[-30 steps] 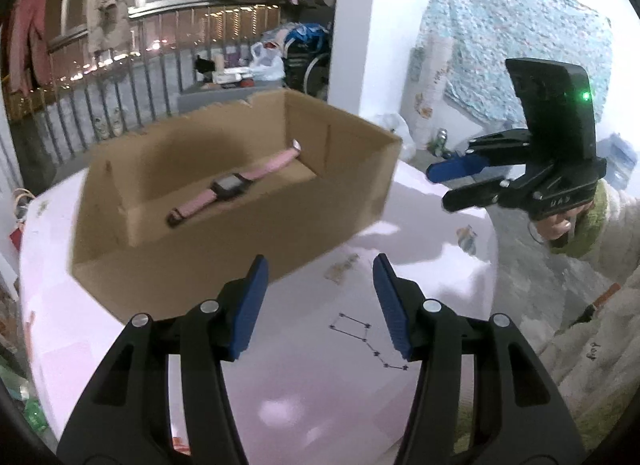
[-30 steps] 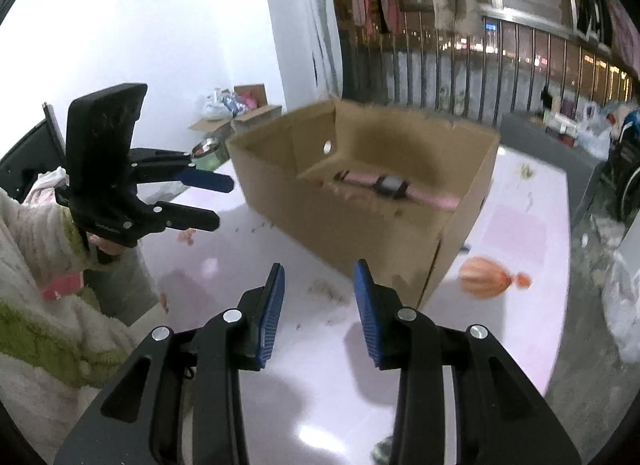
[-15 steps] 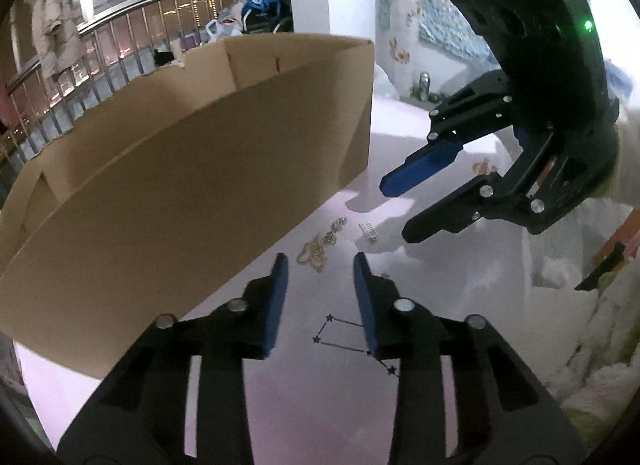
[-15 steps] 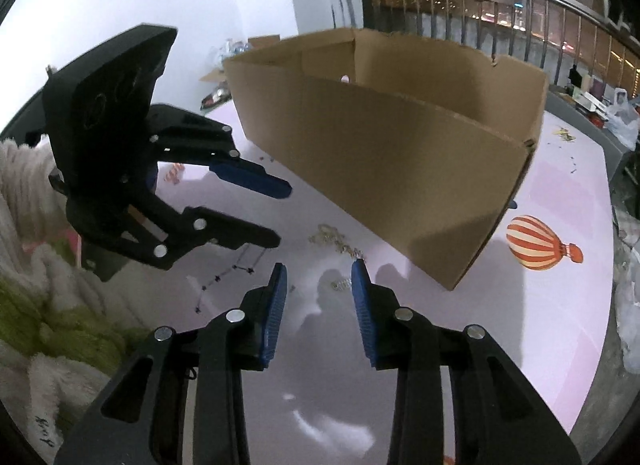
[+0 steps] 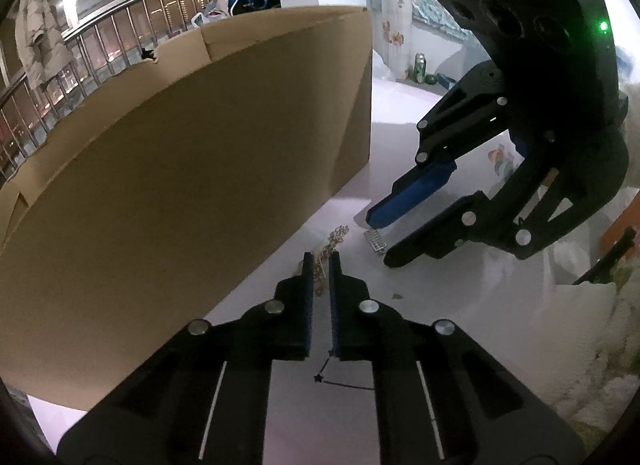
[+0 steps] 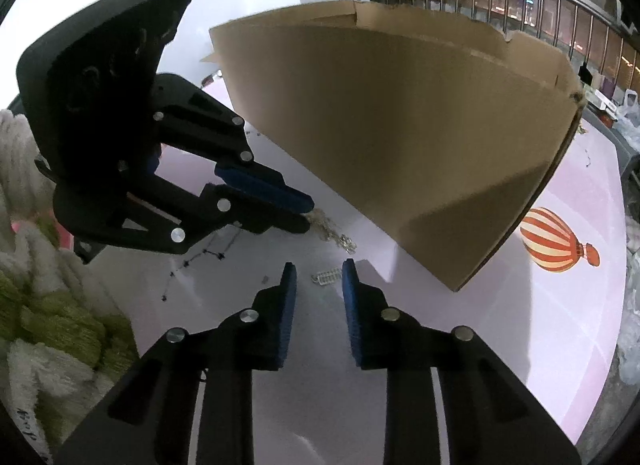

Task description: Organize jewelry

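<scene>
Pale pink tabletop [image 6: 560, 325] with printed hot-air balloon [image 6: 558, 240] and star-line motifs; railing and hung clothes beyond.

Cardboard box [image 5: 192, 169]: far side of table, near wall now filling both views where a second ago its open top showed a pink watch inside; both tools lowered from above the box to the table in front of it, so pickup stage begun.

Gold chain [image 5: 326, 251]: heaped on table just before box wall.

Small silver piece [image 6: 327, 276]: ribbed, flat on table, right of the chain.

Left gripper [image 5: 319, 261]: gone from wide apart to nearly together, pads clamped on near end of chain; chain judged secured but not yet lifted.

Right gripper [image 6: 319, 271]: jaws narrowing, silver piece between tips, pads not yet touching it.

Fluffy white-and-green sleeve [image 6: 44, 305]: near edge.
</scene>
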